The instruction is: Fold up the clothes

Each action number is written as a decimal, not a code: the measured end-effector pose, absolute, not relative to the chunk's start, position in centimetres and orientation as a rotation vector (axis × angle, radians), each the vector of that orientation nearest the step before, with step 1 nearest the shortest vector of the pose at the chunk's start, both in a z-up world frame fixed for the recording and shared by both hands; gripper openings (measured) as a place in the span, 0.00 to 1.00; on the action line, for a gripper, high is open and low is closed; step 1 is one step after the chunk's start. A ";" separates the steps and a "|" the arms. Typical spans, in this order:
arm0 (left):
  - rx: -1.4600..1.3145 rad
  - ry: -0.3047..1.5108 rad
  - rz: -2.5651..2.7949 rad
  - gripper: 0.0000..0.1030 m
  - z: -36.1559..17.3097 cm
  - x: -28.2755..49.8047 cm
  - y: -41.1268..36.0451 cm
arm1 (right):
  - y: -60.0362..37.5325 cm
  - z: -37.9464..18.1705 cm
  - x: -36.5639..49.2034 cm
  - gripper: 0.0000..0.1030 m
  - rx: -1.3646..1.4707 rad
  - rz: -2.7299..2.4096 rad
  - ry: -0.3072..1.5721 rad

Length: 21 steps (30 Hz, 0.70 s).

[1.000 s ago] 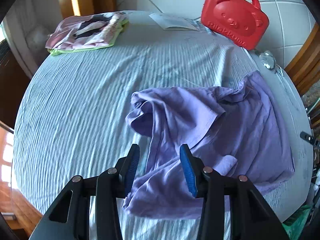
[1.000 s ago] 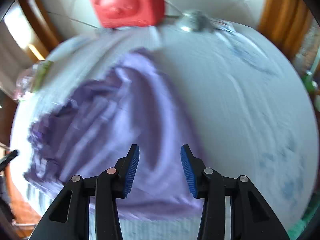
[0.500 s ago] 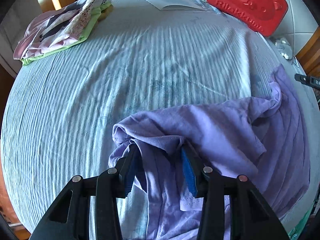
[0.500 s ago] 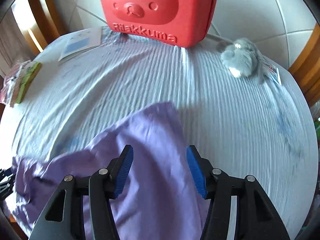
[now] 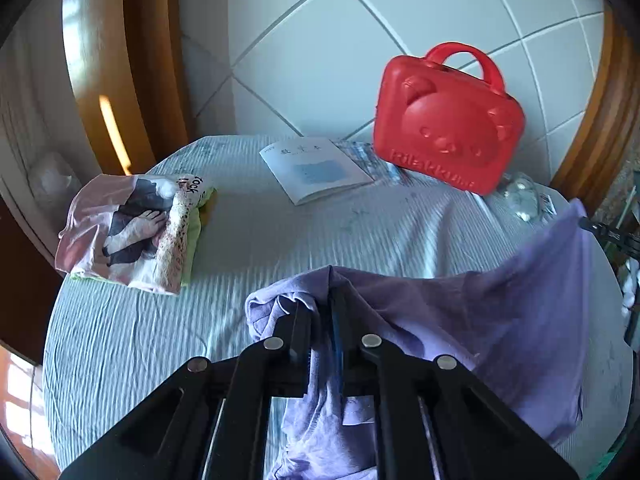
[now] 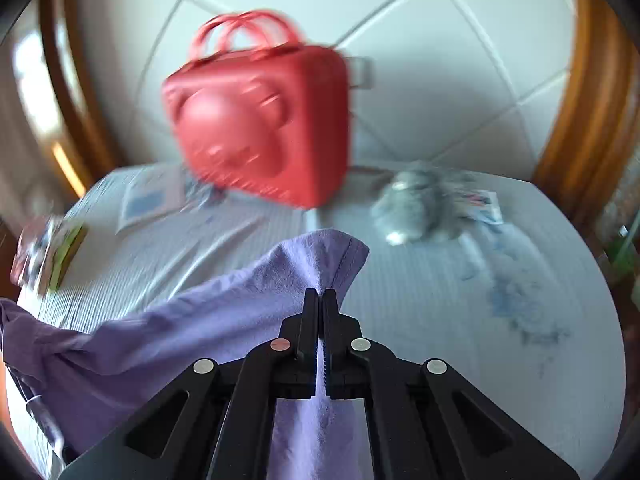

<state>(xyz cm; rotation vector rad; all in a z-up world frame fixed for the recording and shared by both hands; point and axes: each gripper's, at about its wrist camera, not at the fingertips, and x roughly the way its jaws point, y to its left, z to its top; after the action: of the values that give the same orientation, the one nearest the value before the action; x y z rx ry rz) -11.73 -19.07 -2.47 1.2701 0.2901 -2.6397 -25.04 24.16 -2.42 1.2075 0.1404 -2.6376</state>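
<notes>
A purple shirt (image 5: 500,320) hangs stretched between my two grippers above the table with the light blue striped cloth (image 5: 140,340). My left gripper (image 5: 322,312) is shut on a bunched edge of the shirt. My right gripper (image 6: 320,300) is shut on another corner of the shirt (image 6: 200,328), which drapes away to the left. A folded pink printed garment (image 5: 128,232) lies on a green one at the table's far left.
A red bear-face case (image 5: 448,128) stands at the back by the tiled wall. A booklet (image 5: 316,168) lies next to it. A grey plush toy (image 6: 416,208) sits at the back right. Wooden frames flank the table.
Both grippers have closed on the purple shirt and lifted it off the table. The cameras now look more level, toward the wall.
</notes>
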 end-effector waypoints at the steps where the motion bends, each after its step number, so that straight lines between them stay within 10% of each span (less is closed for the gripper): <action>1: 1.305 0.304 -2.613 0.49 -3.5 -14.6 -18.6 | 24.7 -3.1 -26.1 0.31 1.248 -2.683 0.150; 2: 1.344 0.301 -2.596 0.54 -4.4 -16.2 -18.4 | 25.1 -3.9 -27.1 0.57 1.316 -2.710 0.159; 17: 1.832 -0.007 -2.617 0.55 -13.8 -11.2 -10.4 | 31.3 -12.3 -9.8 0.57 1.770 -2.437 0.051; 18: 1.871 0.024 -2.609 0.49 -14.5 -11.1 -10.3 | 31.6 -13.2 -8.5 0.57 1.798 -2.405 0.033; 19: 1.910 0.055 -2.599 0.10 -15.3 -11.0 -10.2 | 31.5 -13.6 -7.5 0.57 1.808 -2.392 0.025; 21: 1.869 0.036 -2.610 0.05 -14.9 -9.6 -9.9 | 31.5 -14.1 -6.1 0.57 1.819 -2.393 0.026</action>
<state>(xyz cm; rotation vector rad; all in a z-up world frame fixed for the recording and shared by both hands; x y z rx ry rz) -9.61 -9.95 -14.91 1.8686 0.0362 -2.6102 -6.08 31.47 -14.07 1.8187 0.0261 -2.3933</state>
